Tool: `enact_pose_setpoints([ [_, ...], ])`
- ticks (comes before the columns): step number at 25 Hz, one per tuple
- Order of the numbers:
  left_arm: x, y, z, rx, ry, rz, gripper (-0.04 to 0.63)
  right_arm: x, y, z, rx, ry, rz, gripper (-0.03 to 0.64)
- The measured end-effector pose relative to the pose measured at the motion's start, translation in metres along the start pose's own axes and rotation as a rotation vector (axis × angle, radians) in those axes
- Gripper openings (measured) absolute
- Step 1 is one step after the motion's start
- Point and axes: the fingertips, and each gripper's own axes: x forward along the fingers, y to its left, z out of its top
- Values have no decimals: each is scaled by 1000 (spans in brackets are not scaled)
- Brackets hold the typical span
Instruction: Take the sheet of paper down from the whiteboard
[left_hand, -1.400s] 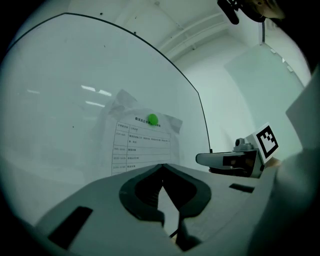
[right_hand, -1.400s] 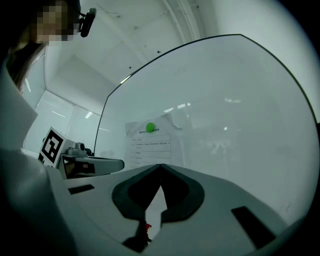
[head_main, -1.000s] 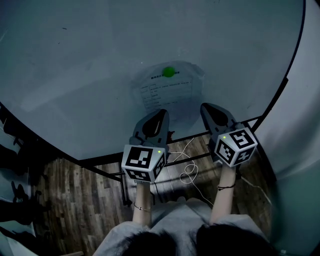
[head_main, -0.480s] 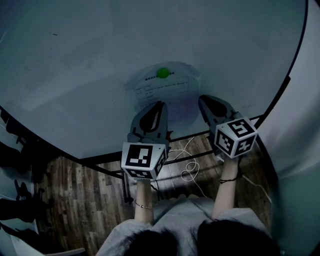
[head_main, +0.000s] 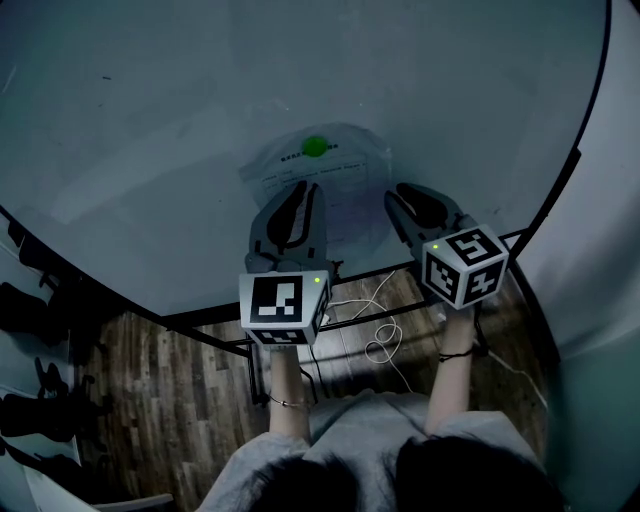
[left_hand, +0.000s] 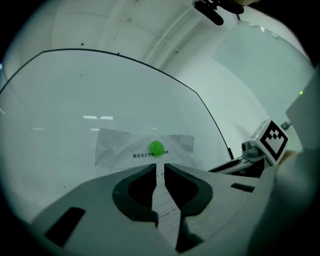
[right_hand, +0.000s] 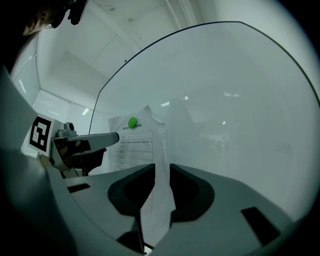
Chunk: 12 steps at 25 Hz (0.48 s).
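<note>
Centre of the head view: the printed sheet of paper (head_main: 350, 185) hangs flat on the whiteboard (head_main: 180, 110). A single green round magnet (head_main: 316, 146) near its top edge alone holds it up, so the lower part is free to lift. My left tongs (head_main: 300, 192) point at the sheet's lower left part, just below the magnet. Their jaws have just been opening to a slim gap, released, with nothing between them and only print showing beyond the tips. My right tongs (head_main: 405, 197) stand at the sheet's lower right edge, their jaws also just opening, and wider. The wrinkled loose edge lines up with that gap, but the pads do not pinch it. I judge the split deliberate: one tool toward the magnet, the other ready to catch the freed paper. The sheet is not yet down.
</note>
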Motion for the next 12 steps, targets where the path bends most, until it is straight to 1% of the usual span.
enact_pose_setpoints([
  [5, 4, 3, 8, 23, -7, 37, 60, 0, -1, 1, 7, -2, 1, 83],
  [12, 17, 4, 24, 72, -28, 59, 106, 2, -2, 1, 8, 3, 18, 101],
])
